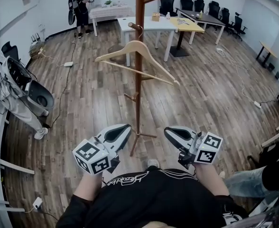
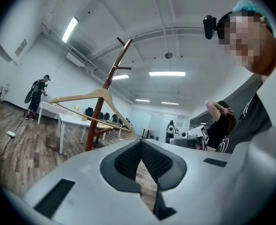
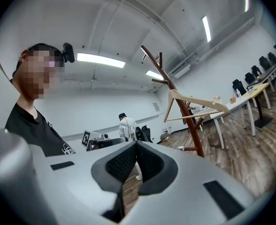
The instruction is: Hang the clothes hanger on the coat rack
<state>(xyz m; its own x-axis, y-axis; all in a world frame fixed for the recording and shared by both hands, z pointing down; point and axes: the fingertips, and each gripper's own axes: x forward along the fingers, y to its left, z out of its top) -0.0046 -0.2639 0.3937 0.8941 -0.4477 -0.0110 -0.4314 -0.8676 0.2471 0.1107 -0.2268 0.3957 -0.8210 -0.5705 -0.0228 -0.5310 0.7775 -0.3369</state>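
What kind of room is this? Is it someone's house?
Probably not a house. It looks like an office or meeting room: white tables with black office chairs nearby, long strip lights on the ceiling, and a coat rack standing on the wooden floor.

Left gripper (image 1: 126,128), right gripper (image 1: 168,131) — pale grey, black pads, black-white marker cubes. Ahead — clothes hanger (image 1: 116,51) pale wood, coat rack (image 1: 139,103) red-brown.
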